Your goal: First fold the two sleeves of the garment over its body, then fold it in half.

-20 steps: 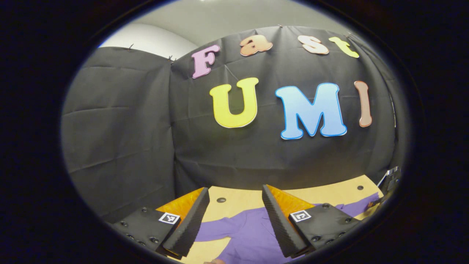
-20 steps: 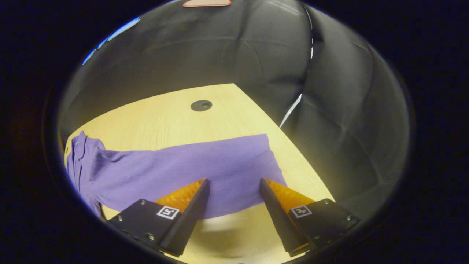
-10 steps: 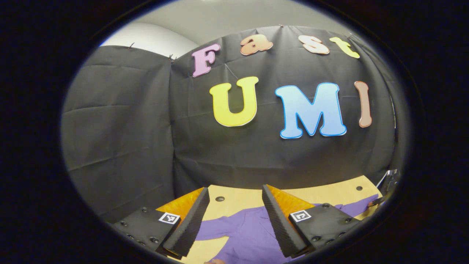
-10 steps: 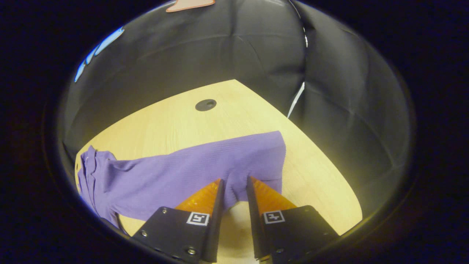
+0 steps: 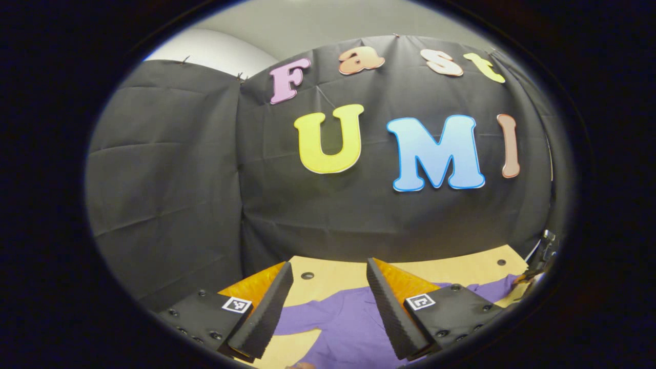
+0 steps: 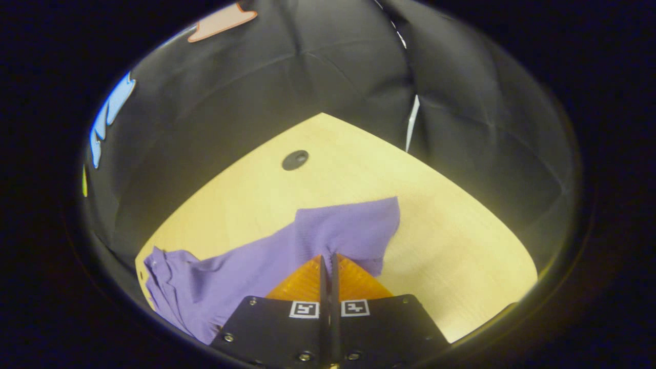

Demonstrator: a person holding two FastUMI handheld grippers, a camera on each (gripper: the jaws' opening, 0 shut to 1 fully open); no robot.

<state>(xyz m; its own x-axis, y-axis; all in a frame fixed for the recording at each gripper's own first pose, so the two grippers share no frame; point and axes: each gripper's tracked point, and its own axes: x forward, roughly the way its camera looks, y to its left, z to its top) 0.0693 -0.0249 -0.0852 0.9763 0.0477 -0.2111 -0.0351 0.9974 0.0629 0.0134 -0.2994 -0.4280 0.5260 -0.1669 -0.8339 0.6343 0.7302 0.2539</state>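
Left gripper view: we count one purple garment (image 5: 348, 328) lying on the pale wood desk (image 5: 451, 269), under the left gripper (image 5: 328, 300), whose fingers stand wide apart over it. Two dark round holes in the desk; black cloth wall behind.

Right gripper view: right gripper (image 6: 328, 264) pinched closed on one sleeve (image 6: 348, 230). One hole (image 6: 295, 160) in the desk.

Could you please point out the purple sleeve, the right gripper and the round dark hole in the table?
purple sleeve (image 6: 353, 228): right gripper view, on its cuff end.
right gripper (image 6: 328, 258): right gripper view, between its closed fingertips.
round dark hole (image 6: 295, 160): right gripper view, on its centre.
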